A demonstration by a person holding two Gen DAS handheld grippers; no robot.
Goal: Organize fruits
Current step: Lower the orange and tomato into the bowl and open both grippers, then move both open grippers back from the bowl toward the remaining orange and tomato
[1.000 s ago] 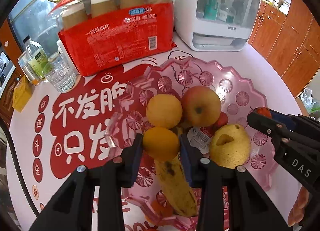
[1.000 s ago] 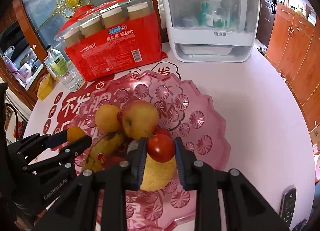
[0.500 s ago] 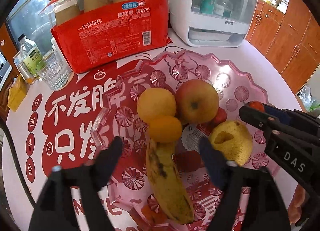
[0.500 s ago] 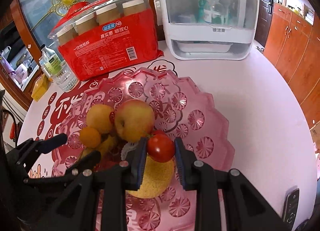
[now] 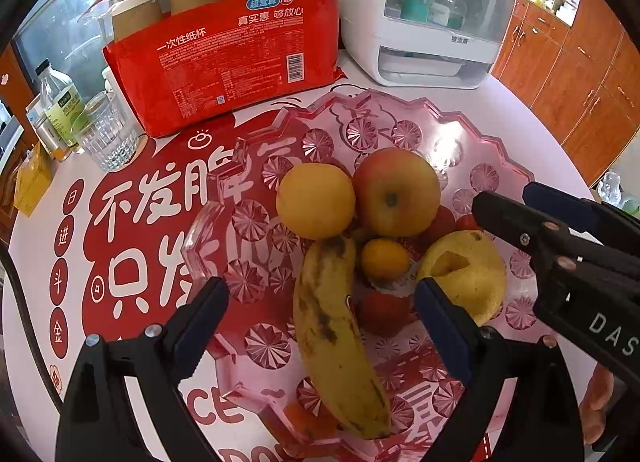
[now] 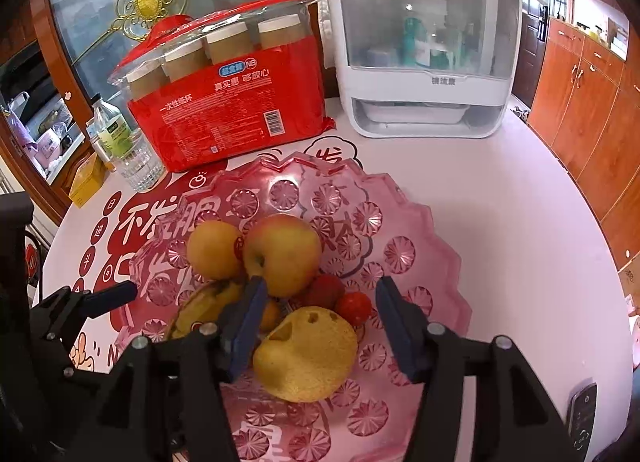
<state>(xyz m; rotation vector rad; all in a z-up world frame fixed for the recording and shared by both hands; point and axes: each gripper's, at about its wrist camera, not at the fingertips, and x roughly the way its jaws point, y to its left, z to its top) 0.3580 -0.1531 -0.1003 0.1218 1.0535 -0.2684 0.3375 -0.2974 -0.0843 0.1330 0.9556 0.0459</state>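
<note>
Two hand-held grippers above a pink glass fruit dish (image 5: 500, 166) on a round table (image 6: 500, 222), at the release step of gathering fruit. The left gripper (image 5: 320, 298) hangs over the near side of the dish with its fingers spread wide; its jaws have just been opening, and nothing is pinched between them. The small orange (image 5: 385, 259) lies free in the dish, nestled between the tip of the banana (image 5: 336, 326) and the pear (image 5: 466, 274), just below the apple (image 5: 396, 192) and the larger orange (image 5: 315, 200). The right gripper (image 6: 318, 320) hovers over the pear and has also just been opening; its fingers stand partly apart and touch no fruit. The small tomato (image 6: 353, 308) rests in the dish beside the pear, between the two blue pads but clear of both. A second red fruit (image 6: 326, 289) sits just behind it, against the apple. All visible fruit lies inside the dish; no loose fruit shows on the table, so the task appears near its end, though parts of the table are hidden. The next move seems to call for lifting both grippers straight up and away, fingers kept apart, so that the round fruits are not nudged and set rolling. Behind the dish stand a red pack of paper cups (image 5: 236, 46), a drinking glass (image 5: 106, 130) and a white cabinet (image 6: 424, 50), all well clear of the work.
</note>
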